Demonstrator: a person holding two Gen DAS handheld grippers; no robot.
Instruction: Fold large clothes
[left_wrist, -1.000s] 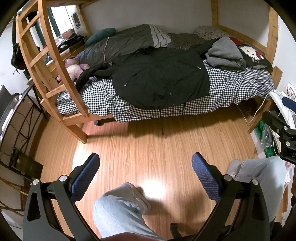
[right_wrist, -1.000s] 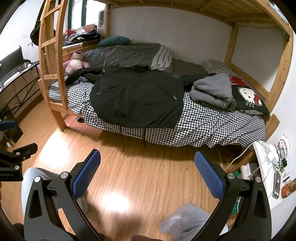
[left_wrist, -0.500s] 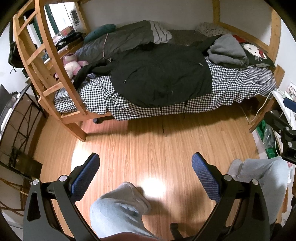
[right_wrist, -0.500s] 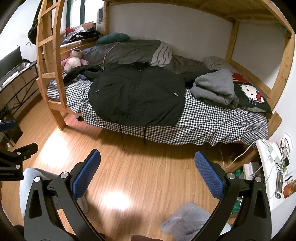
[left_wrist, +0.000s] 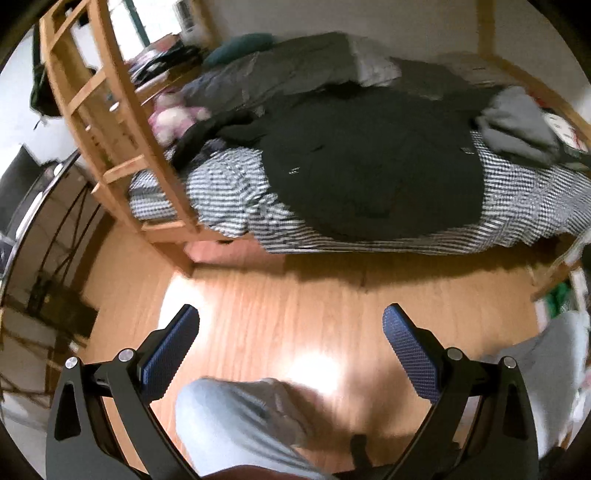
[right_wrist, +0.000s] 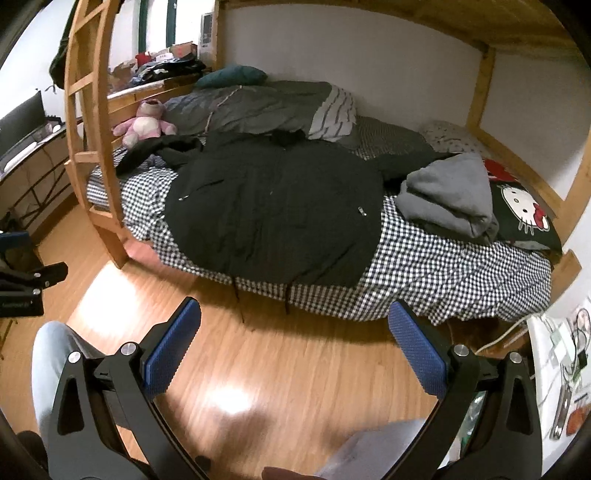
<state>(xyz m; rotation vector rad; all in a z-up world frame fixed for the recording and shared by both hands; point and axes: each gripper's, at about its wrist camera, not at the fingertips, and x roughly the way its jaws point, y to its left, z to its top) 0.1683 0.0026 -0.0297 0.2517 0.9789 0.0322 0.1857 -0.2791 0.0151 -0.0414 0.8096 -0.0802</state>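
A large black jacket (right_wrist: 273, 210) lies spread flat on the checkered bed (right_wrist: 443, 273), its hem hanging over the near edge; it also shows, blurred, in the left wrist view (left_wrist: 369, 173). A crumpled grey garment (right_wrist: 447, 192) lies to its right on the bed. My left gripper (left_wrist: 291, 347) is open and empty above the wooden floor, well short of the bed. My right gripper (right_wrist: 293, 347) is open and empty, also over the floor in front of the bed.
A wooden bunk ladder (right_wrist: 92, 140) stands at the bed's left end. A pink plush toy (right_wrist: 144, 120), a grey duvet (right_wrist: 258, 107) and a Hello Kitty pillow (right_wrist: 524, 210) lie on the bed. A desk (right_wrist: 29, 147) stands left, a white table with cables (right_wrist: 554, 354) right. The person's legs (left_wrist: 236, 424) are below.
Both grippers have moved forward toward the bed, which now looks larger. The left wrist view is blurred by motion. Both grippers stay open.
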